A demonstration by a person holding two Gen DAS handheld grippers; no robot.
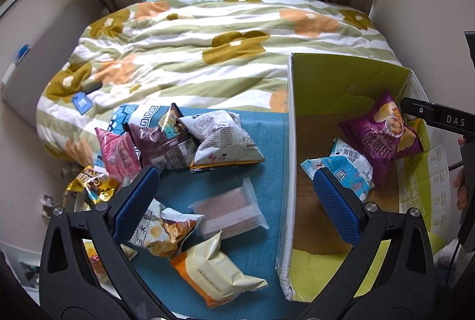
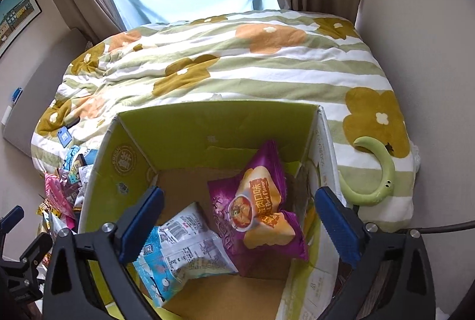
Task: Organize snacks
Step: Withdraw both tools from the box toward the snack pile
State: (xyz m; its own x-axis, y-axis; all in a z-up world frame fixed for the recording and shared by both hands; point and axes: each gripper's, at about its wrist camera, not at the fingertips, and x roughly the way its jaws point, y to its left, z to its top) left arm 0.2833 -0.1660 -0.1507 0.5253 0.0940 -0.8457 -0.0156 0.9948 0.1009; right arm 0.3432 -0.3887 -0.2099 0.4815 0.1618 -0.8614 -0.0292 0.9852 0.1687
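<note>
Loose snacks: a heap of packets on the teal cloth (image 1: 261, 142), among them a pink packet (image 1: 118, 154), a clear-wrapped pink bar (image 1: 228, 210) and a cream-and-orange packet (image 1: 213, 275).
Left gripper (image 1: 237, 201): jaws spread wide, nothing between them, above the cloth and the box's near wall.
Cardboard box (image 2: 207, 124): green-lined, holding a light-blue packet (image 2: 184, 254) and a purple chip bag (image 2: 258, 210) leaning partly on it.
Right gripper (image 2: 240, 222): jaws spread, bag below untouched.
</note>
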